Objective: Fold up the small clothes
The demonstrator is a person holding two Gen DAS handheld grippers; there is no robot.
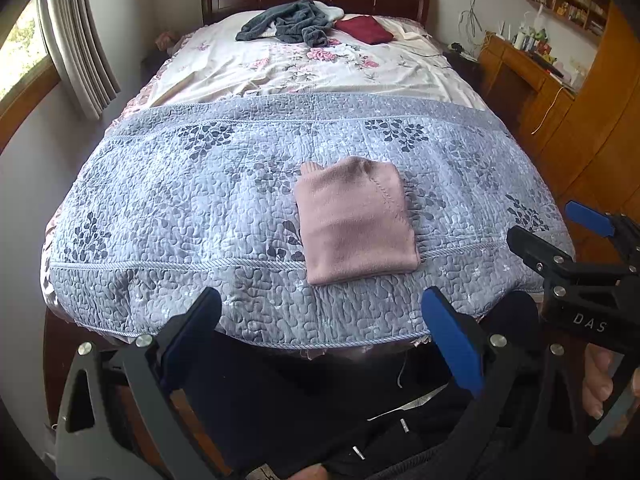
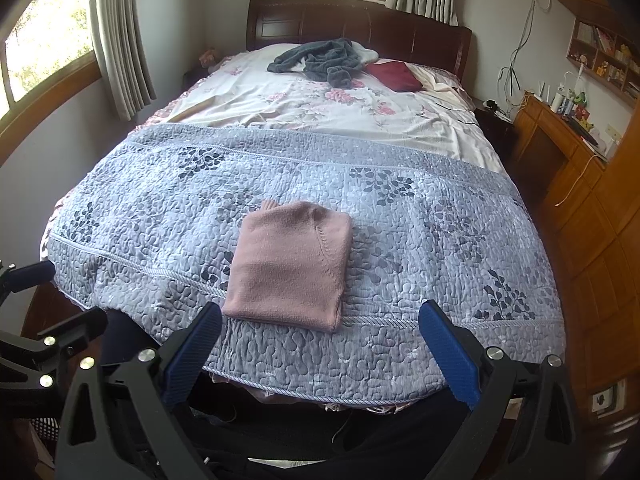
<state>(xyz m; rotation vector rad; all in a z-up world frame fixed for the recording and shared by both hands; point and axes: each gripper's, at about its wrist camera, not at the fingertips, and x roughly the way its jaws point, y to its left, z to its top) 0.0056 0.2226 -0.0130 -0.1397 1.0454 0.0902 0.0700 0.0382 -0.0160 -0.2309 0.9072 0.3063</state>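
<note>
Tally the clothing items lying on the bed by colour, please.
Pink: 1, folded pink sweater on the blue quilt
Grey-blue: 1, crumpled grey garment near the headboard
Dark red: 1, red garment beside it
Total: 3

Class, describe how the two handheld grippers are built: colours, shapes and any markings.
Both the left gripper and right gripper have black angular frames with triangular cut-outs and silver bolts. Their fingers carry blue ribbed pads. White letters "DAS" mark the right gripper's side.
</note>
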